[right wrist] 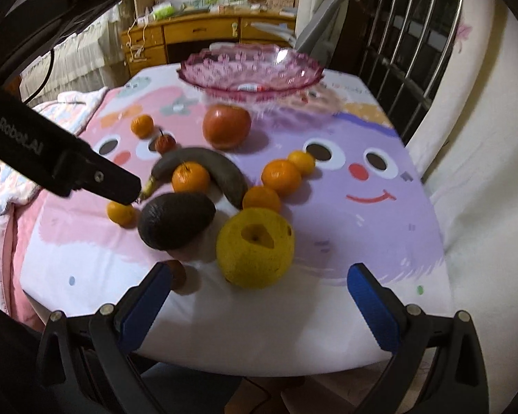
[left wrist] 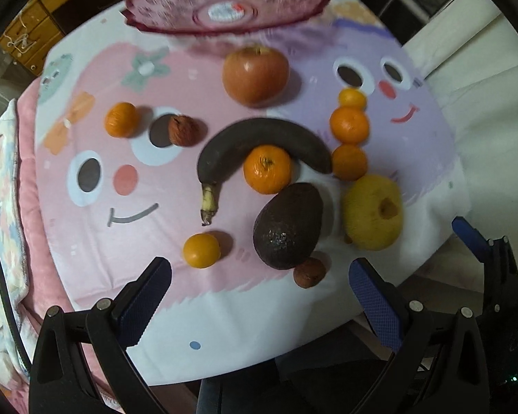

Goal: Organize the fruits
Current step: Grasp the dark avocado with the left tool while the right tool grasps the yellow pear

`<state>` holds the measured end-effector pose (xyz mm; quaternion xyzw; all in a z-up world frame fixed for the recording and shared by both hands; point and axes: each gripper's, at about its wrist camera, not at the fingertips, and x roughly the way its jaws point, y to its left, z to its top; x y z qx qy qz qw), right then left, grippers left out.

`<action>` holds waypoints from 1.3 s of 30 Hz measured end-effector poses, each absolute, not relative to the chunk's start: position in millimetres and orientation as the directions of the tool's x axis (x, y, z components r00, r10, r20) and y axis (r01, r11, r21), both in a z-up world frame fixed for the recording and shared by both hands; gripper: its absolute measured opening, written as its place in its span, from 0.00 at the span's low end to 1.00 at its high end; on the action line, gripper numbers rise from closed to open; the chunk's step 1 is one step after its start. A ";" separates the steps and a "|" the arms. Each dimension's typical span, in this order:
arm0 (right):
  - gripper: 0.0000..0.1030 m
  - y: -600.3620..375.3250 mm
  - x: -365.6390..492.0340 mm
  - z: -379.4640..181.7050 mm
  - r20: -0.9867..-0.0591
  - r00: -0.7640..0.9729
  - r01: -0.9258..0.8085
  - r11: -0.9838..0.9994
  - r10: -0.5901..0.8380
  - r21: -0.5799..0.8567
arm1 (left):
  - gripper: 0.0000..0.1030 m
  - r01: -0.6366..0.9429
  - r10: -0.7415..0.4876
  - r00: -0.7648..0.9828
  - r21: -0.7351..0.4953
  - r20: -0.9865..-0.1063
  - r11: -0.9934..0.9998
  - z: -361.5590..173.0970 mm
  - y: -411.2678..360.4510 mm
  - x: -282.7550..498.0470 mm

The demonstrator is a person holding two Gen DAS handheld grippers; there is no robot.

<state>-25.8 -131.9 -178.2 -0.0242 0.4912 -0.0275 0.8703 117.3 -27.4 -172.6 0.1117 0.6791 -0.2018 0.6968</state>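
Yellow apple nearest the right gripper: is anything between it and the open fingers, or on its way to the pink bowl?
Nothing lies between the right gripper and the yellow apple. Toward the pink bowl, three oranges in a row, the dark banana and the red apple lie on the cloth between; lifting over them avoids contact.

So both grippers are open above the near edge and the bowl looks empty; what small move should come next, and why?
Probably ease the right gripper forward and down around the yellow apple. It is the fruit nearest those open jaws, roughly centred between them, and nothing covers it. The pink glass bowl at the far end holds no fruit yet, so any fruit could go first.
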 end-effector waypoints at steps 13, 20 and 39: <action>0.87 -139.8 6.4 -224.9 -0.916 0.402 -0.003 1.000 -0.007 -0.009 | 0.87 0.476 -0.029 -0.107 -0.077 -0.994 0.876 -230.6 -64.6 135.8; 0.79 -146.6 18.7 -237.4 -0.925 0.379 -0.024 1.000 0.026 0.018 | 0.86 0.486 0.012 -0.152 -0.064 -0.988 0.872 -252.3 -75.0 139.4; 0.66 -150.6 34.8 -248.7 -0.945 0.308 -0.025 0.994 0.111 0.109 | 0.55 0.472 -0.036 -0.167 -0.112 -0.985 0.875 -271.2 -90.0 132.4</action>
